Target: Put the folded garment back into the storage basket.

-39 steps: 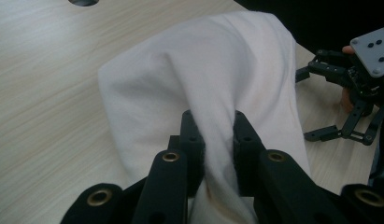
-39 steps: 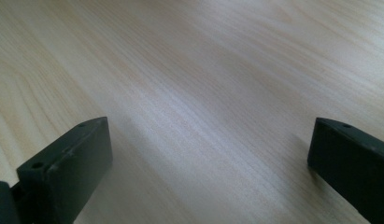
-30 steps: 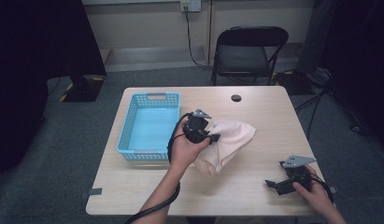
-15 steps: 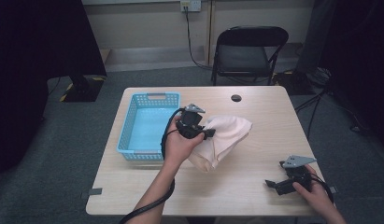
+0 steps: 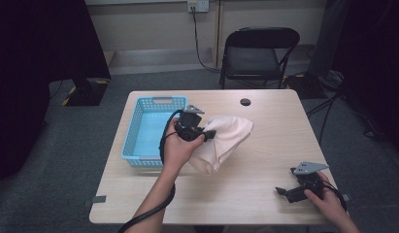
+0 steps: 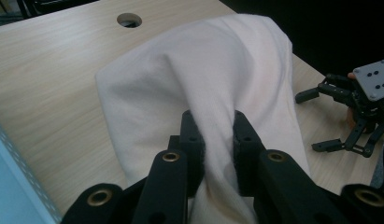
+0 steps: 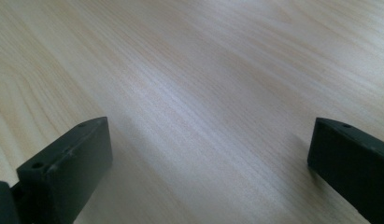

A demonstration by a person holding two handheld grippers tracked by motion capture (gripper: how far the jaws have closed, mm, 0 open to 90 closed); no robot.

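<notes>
A: While the pale peach, soft cotton cloth [image 5: 224, 141] hangs pinched in the left tongs [image 5: 210, 135], how far along would you judge this?

B: Roughly midway, I'd say. Start with the landmark, the light blue perforated plastic basket [image 5: 141, 145] on the left part of the pale wooden desk [image 5: 265, 194]. Its floor looks bare, so nothing has gone in yet.

A: And the cloth relative to that basket?

B: Just beside its right wall, partly lifted. One bunched fold is raised by the tongs near the basket's right rim, while the rest drapes down and lies on the desk further right.

A: Is the grip secure?

B: The left gripper view shows both black pads [image 6: 192, 140] pressed together on a ridge of fabric [image 6: 213, 93], so it is clamped on the cloth.

A: And further right?

B: Well apart from the basket, near the desk's front right corner, the right tongs [image 5: 284, 191] rest low with jaws spread wide, nothing between them but bare wood [image 7: 203, 93].

A: What's left, then?

B: Probably carrying the cloth over the rim, then letting go inside the basket.
</notes>
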